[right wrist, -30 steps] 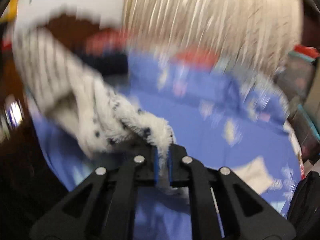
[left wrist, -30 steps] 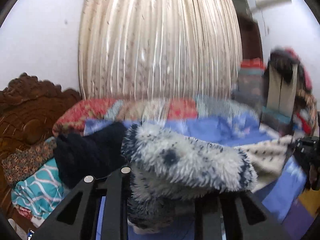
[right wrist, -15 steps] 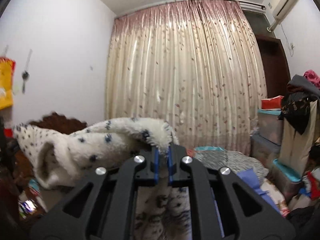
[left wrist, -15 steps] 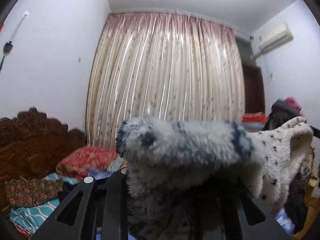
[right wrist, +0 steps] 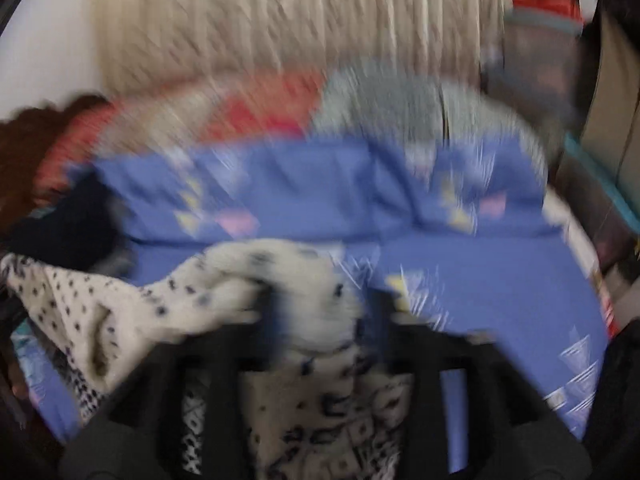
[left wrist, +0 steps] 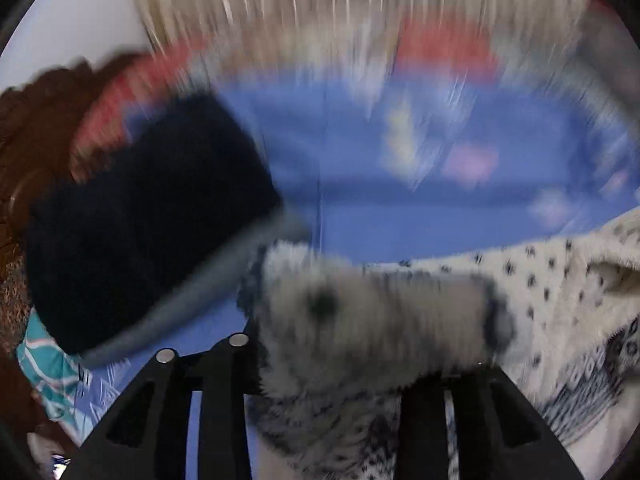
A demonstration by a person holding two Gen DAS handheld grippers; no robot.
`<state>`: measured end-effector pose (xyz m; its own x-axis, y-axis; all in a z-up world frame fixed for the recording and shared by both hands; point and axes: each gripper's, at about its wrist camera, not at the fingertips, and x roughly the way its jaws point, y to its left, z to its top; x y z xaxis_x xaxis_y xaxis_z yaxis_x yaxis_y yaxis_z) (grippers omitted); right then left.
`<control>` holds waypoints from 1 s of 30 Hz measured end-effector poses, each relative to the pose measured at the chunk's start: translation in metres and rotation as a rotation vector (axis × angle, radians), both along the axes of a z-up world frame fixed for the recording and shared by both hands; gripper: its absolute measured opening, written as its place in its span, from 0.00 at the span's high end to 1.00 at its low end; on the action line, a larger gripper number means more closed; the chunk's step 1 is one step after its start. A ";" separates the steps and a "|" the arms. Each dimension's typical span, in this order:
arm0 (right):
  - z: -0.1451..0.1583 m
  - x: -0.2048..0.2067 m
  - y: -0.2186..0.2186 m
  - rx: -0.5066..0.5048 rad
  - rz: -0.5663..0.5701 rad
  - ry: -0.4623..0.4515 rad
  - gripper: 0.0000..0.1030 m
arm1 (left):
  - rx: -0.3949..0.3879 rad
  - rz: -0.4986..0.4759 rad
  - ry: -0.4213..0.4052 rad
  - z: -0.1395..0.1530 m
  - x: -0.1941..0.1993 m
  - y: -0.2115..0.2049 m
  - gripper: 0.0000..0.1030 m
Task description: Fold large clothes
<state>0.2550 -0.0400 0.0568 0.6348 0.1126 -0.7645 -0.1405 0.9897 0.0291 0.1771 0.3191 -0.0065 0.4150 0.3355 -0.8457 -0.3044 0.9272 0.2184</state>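
A white fuzzy garment with dark spots (left wrist: pixel 560 292) hangs between my two grippers over a bed with a blue sheet (left wrist: pixel 400 208). My left gripper (left wrist: pixel 332 344) is shut on a thick fold of the garment, which hides its right finger. In the right wrist view the garment (right wrist: pixel 132 300) stretches to the left, and my right gripper (right wrist: pixel 324 312) holds its fuzzy edge between its jaws. Both views are blurred by motion.
A dark navy garment (left wrist: pixel 140 216) lies on the bed at the left, next to a carved wooden headboard (left wrist: pixel 28 120). Red patterned pillows (right wrist: pixel 256 116) and a grey one (right wrist: pixel 400 100) line the far edge under a beige curtain (right wrist: pixel 300 12). Storage boxes (right wrist: pixel 552 48) stand at the right.
Both grippers had swung up, lifting the garment toward the curtain, and now have come back down over the bed. The garment stays gripped.
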 end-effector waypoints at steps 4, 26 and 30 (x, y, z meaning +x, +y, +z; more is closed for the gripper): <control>-0.073 -0.008 -0.018 0.087 0.001 0.116 0.41 | 0.017 0.027 0.123 -0.069 0.017 0.010 0.44; -0.065 -0.039 -0.200 -0.607 -0.328 0.077 0.09 | -0.158 -0.208 -0.101 -0.003 -0.083 0.007 0.28; -0.046 -0.054 -0.155 -0.372 -0.195 -0.022 0.17 | -0.239 -0.373 -0.032 -0.023 -0.071 -0.035 0.28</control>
<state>0.2013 -0.1949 0.0112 0.6333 -0.2922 -0.7166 0.0537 0.9403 -0.3360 0.1059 0.2838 -0.0291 0.4982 -0.0457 -0.8659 0.0576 0.9981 -0.0195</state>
